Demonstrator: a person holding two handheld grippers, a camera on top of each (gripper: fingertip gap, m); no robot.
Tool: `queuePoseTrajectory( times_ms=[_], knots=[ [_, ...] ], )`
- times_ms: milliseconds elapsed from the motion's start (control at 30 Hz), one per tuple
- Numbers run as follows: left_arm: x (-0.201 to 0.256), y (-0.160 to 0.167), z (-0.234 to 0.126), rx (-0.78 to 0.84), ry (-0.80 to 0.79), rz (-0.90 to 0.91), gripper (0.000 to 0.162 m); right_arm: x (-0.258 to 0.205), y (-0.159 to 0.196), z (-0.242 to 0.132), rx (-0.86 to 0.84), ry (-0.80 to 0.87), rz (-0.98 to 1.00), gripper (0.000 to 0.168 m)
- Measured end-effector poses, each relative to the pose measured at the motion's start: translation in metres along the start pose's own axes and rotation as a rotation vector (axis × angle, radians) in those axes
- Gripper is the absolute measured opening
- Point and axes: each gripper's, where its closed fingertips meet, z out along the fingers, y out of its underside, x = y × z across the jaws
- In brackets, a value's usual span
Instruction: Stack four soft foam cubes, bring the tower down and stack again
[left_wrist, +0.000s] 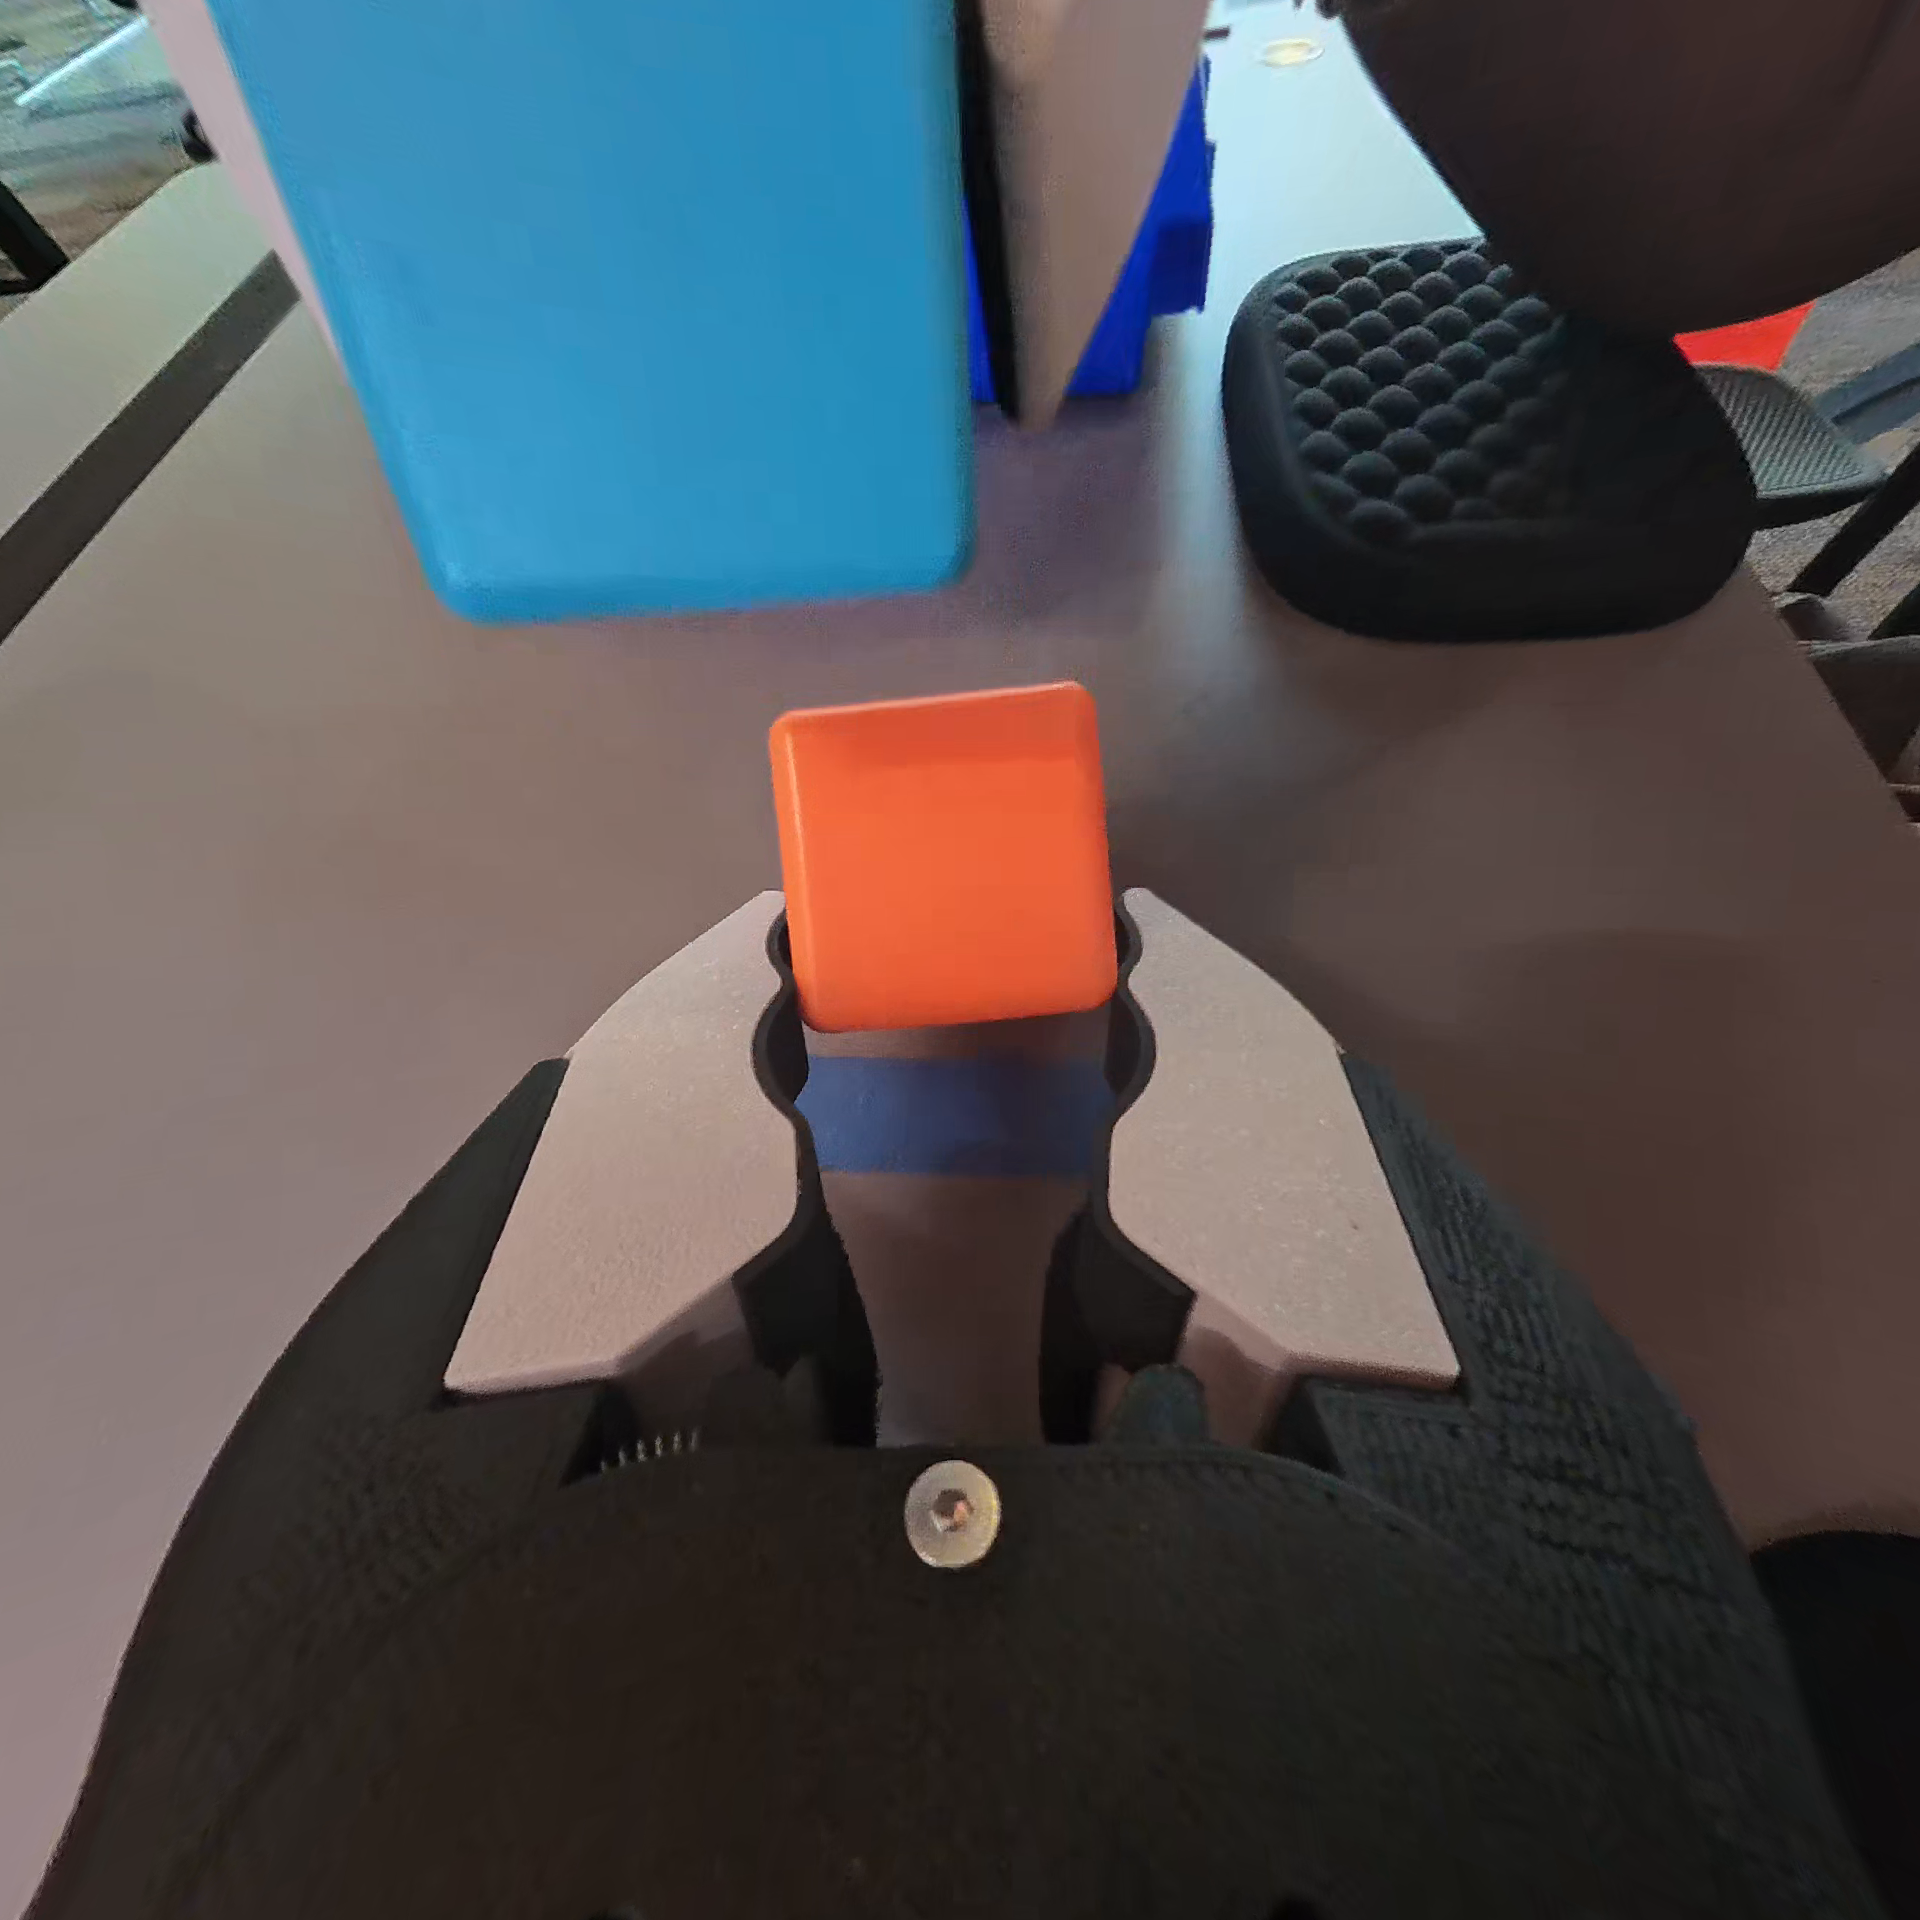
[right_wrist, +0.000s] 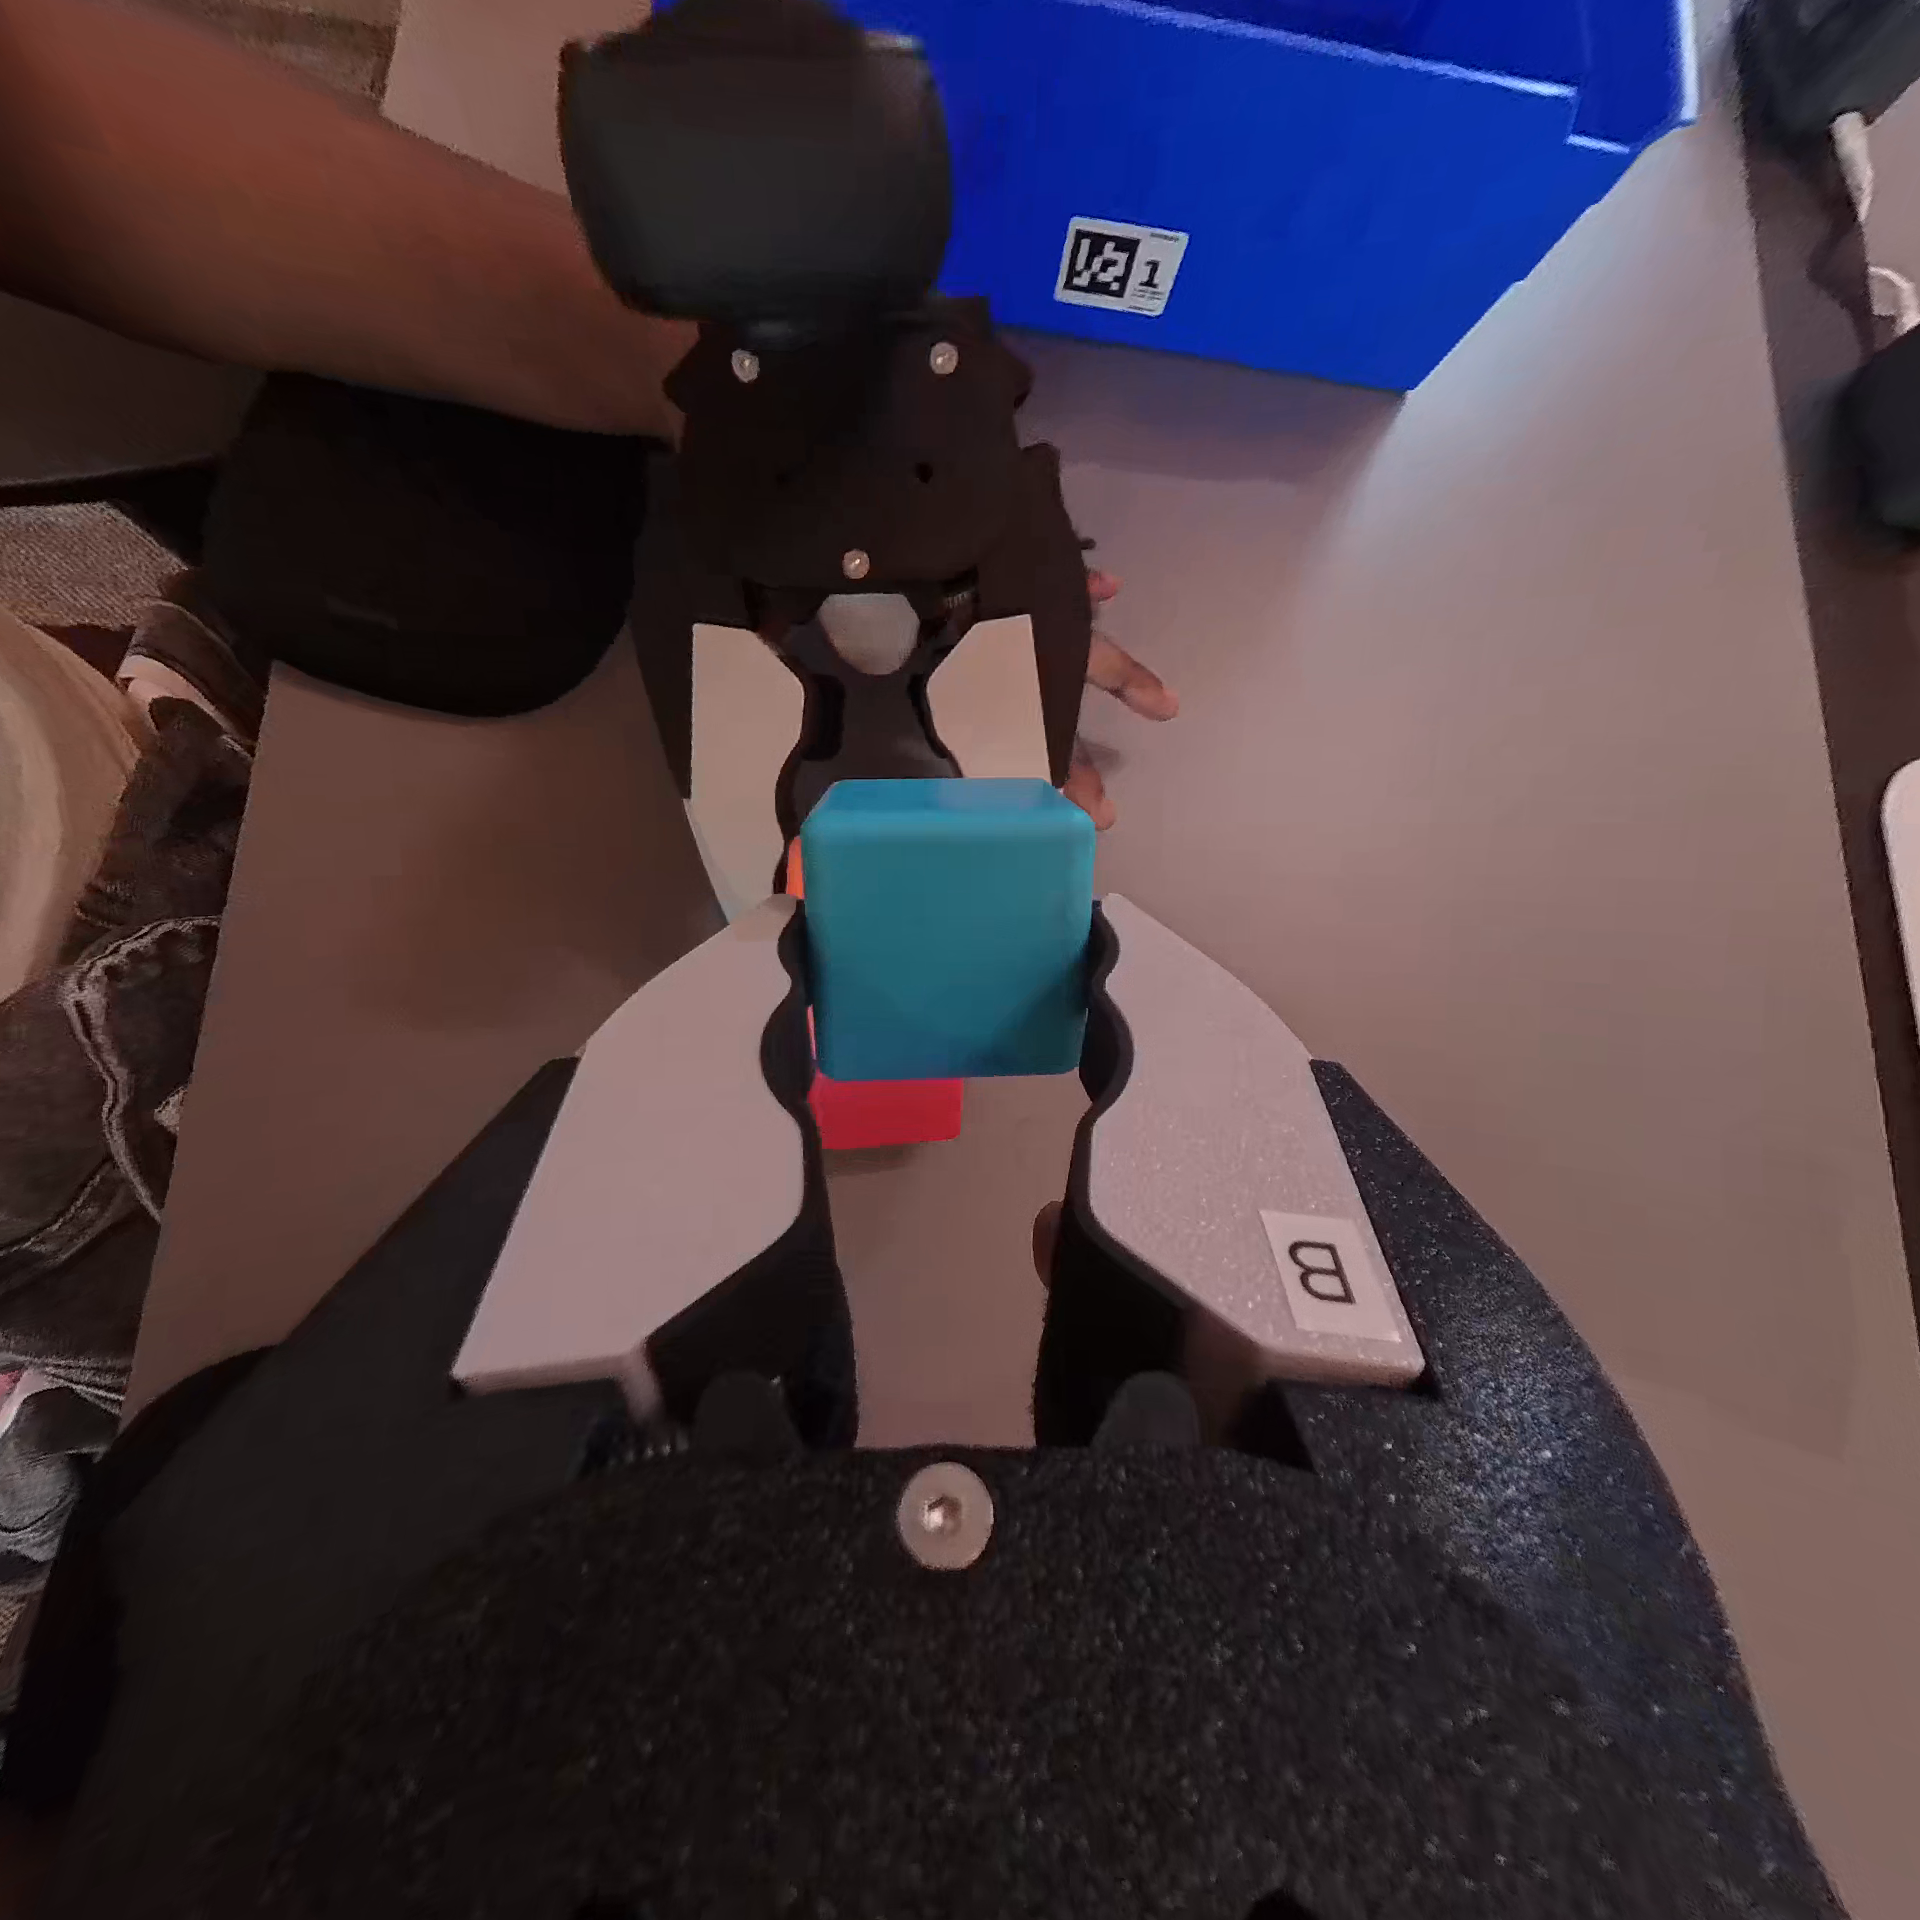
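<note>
Left gripper (left_wrist: 951, 966): fingers clamped on the orange cube (left_wrist: 940, 857), held clear above the table (left_wrist: 312, 831); blue tape strip (left_wrist: 951, 1117) shows on the table beneath it.
Right gripper (right_wrist: 940, 987): fingers pinching the blue cube (right_wrist: 945, 925) by its two side faces.
Red cube (right_wrist: 888, 1112): on the table, peeking out at 6 o'clock below the blue cube.
Cube positions: in the left wrist view the blue cube looms at 11 o'clock, just beyond the orange one.
Step in hand (judged): bringing a held cube onto the stack base.
Doing it well: square the faces over the cube below, lower level, squeeze lightly since foam deforms, release only once seated.
Background: blue bin (right_wrist: 1299, 187) at 1 o'clock; black textured pad (left_wrist: 1455, 436) at 2 o'clock.
Hidden: fourth cube not seen; whether blue touches red cannot be told; orange cube mostly screened in the right wrist view.
</note>
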Motion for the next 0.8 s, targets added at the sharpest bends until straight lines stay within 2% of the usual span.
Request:
queuePoseTrajectory(
  times_ms=[367,500,667,800],
  knots=[
    [-0.004,-0.016,-0.013,0.078,-0.022,-0.011,0.055,0.01,0.006,-0.023,0.029,0.061,0.039,0.049],
    [-0.003,-0.016,-0.013,0.077,-0.018,-0.016,0.055,0.017,0.015,-0.042,0.01,0.138,0.074,0.049],
    [-0.001,-0.013,-0.01,0.064,-0.005,-0.018,0.055,0.046,0.048,-0.1,-0.013,0.368,0.228,0.049],
    [0.0,-0.013,-0.01,0.067,-0.002,-0.018,0.055,0.076,0.122,-0.177,-0.079,0.702,0.552,0.049]
  ],
)
